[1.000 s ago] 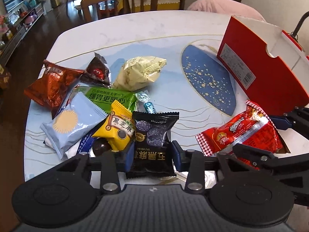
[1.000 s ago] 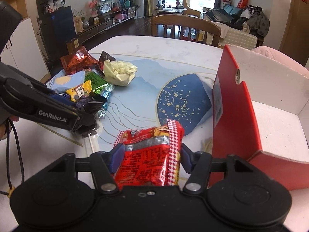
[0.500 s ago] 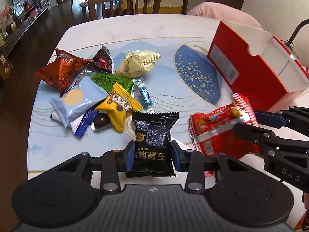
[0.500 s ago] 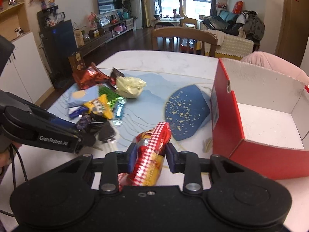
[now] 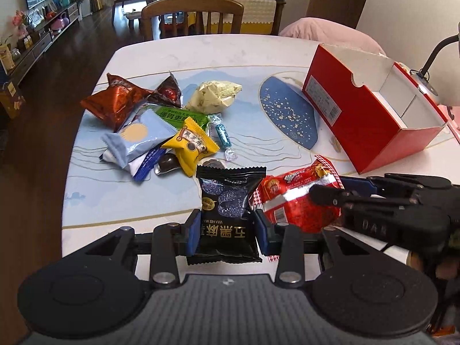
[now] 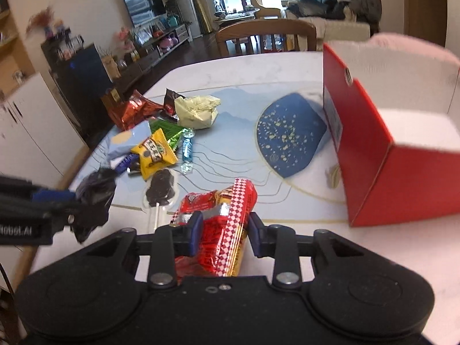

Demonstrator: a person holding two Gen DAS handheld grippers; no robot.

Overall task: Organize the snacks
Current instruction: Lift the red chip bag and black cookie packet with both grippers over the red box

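Observation:
My left gripper (image 5: 227,230) is shut on a black snack packet (image 5: 230,198), held upright above the table's near edge. Beside it on the right, my right gripper (image 5: 330,189) is shut on a red checked snack packet (image 5: 287,198). In the right wrist view that red packet (image 6: 221,230) stands on edge between the right gripper (image 6: 225,230) pads. The left gripper (image 6: 76,204) with its black packet (image 6: 95,195) shows blurred at the left. An open red box (image 5: 359,120) with a white inside stands at the right (image 6: 371,172).
A pile of snack packets (image 5: 149,132) lies on the left of the table (image 5: 201,51): orange, pale blue, yellow, green and cream ones. A dark lollipop (image 6: 161,189) lies near the front. A wooden chair (image 5: 192,14) stands behind the table, a lamp arm (image 5: 434,57) at the right.
The right jaws have narrowed on the red packet, which now stands on edge. The left gripper has risen and drawn back from the pile with the black packet.

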